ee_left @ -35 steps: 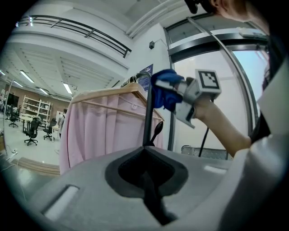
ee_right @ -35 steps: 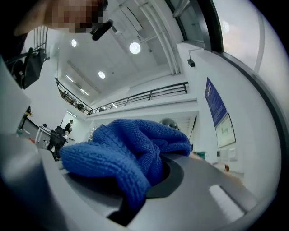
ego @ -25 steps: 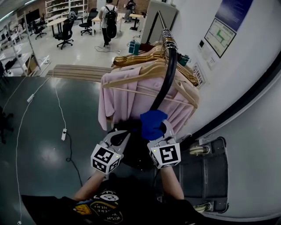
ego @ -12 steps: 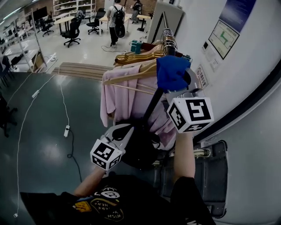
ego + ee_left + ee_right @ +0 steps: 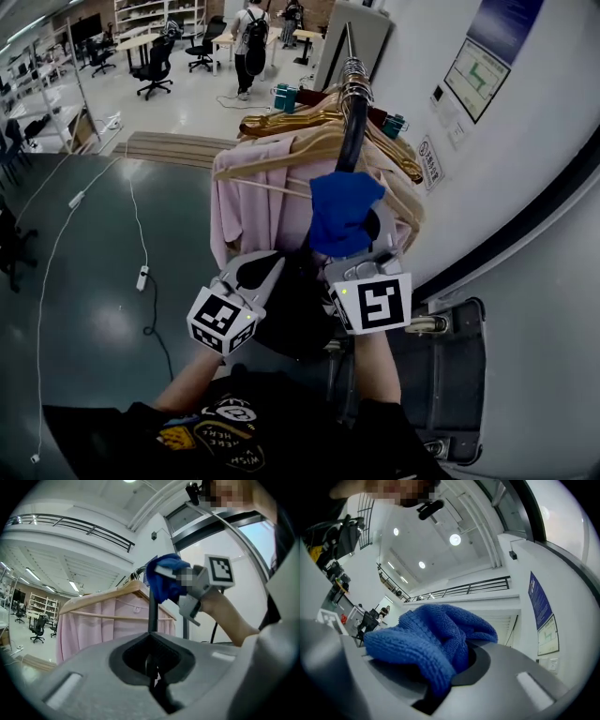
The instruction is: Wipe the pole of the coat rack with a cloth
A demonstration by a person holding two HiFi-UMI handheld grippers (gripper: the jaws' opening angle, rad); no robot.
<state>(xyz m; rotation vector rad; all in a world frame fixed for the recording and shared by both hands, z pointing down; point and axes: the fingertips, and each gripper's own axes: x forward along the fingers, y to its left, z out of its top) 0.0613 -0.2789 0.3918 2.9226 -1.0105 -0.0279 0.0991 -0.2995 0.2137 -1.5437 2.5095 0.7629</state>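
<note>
Snagging is looming; right gripper [image 5: 358,246] fingers are pinching cloth [image 5: 339,211] on pole [image 5: 352,131] beneath hangers [image 5: 300,122]; left gripper [image 5: 253,277] fingers are clamping pole.

Nothing legible: wall poster [image 5: 475,70] and shirt patch [image 5: 228,448] lettering seem too small.

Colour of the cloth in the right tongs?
Blue knit cloth; clearest in the right gripper view.

The left tool [image 5: 152,667] grips the pole [image 5: 152,613] at lower centre; higher up, the right tool [image 5: 174,576] holds the cloth [image 5: 159,585] against it.
</note>
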